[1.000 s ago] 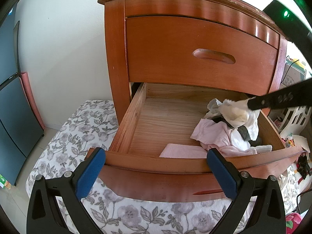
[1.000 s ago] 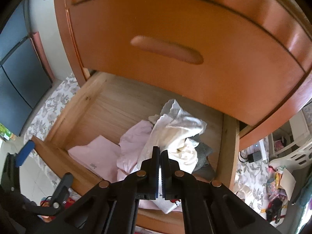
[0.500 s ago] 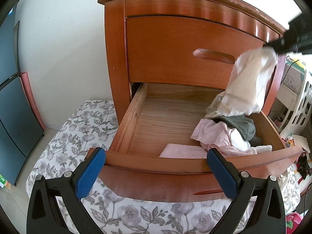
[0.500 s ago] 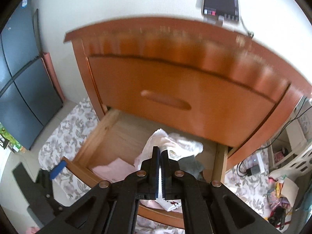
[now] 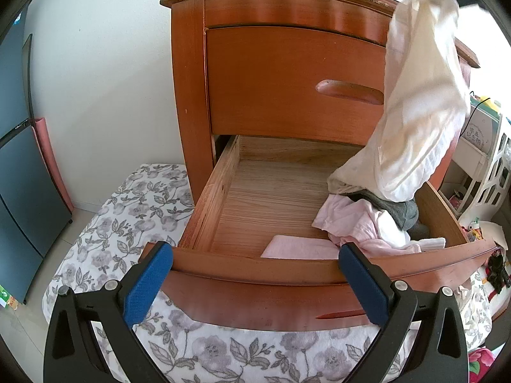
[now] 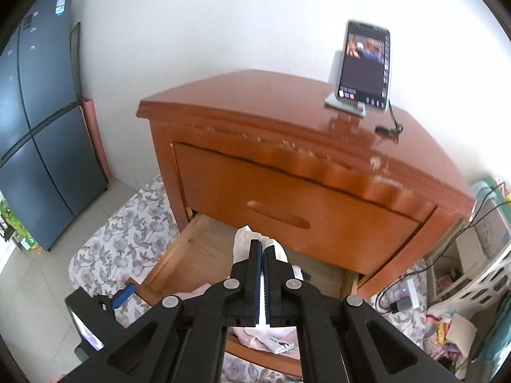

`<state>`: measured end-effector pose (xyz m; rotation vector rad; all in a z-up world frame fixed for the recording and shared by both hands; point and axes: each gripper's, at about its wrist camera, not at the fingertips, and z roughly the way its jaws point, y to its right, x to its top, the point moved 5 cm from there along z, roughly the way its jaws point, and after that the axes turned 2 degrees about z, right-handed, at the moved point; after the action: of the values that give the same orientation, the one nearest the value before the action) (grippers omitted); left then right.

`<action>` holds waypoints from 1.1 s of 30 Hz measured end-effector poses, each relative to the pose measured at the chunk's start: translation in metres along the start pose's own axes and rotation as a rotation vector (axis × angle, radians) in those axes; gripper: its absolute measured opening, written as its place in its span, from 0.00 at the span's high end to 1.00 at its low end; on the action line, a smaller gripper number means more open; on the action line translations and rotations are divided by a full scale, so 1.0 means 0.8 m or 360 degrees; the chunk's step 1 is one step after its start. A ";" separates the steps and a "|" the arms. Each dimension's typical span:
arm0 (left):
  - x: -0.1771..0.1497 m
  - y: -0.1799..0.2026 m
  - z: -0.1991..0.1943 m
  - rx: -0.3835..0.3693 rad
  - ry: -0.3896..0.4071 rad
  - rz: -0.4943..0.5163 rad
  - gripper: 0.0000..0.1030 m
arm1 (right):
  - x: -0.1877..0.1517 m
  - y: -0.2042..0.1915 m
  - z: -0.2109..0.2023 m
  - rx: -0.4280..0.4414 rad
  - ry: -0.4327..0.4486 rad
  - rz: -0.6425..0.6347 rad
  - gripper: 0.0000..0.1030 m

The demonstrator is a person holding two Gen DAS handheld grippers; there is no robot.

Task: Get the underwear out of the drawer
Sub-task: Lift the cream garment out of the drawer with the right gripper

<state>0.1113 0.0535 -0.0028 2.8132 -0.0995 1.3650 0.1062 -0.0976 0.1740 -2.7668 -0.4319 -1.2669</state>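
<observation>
Cream cotton underwear hangs from our right gripper, whose jaws are clamped tight on it, above the right rear corner of the open drawer. Its tail seems to brush the grey garment in the pile, so we should lift straight up until it swings free, then carry it out over the front edge. Our left gripper waits spread wide and empty at that edge

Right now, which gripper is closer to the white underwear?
Right. The right gripper is shut on the white underwear, holding it up above the open drawer. The left gripper waits open at the drawer's front edge, not touching the underwear.
</observation>
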 end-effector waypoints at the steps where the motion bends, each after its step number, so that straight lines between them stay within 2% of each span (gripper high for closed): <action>1: 0.000 0.000 0.000 0.0000 0.0000 0.0000 0.00 | 0.003 -0.002 -0.005 -0.0002 0.0014 -0.0009 0.99; 15: 0.000 -0.001 0.000 0.0000 0.0000 0.0000 0.00 | 0.039 -0.003 -0.075 -0.0069 0.0172 -0.0062 0.99; 27: 0.000 -0.001 0.000 0.0001 0.0000 0.0000 0.00 | 0.052 0.044 -0.153 -0.0189 0.0318 -0.0026 0.99; 33: 0.000 -0.001 0.000 0.0001 0.0000 0.0000 0.00 | 0.048 0.089 -0.188 -0.0295 0.0360 0.0033 0.99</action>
<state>0.1111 0.0547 -0.0029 2.8135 -0.0992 1.3653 0.0402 -0.1841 0.3061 -2.7155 -0.2810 -1.6700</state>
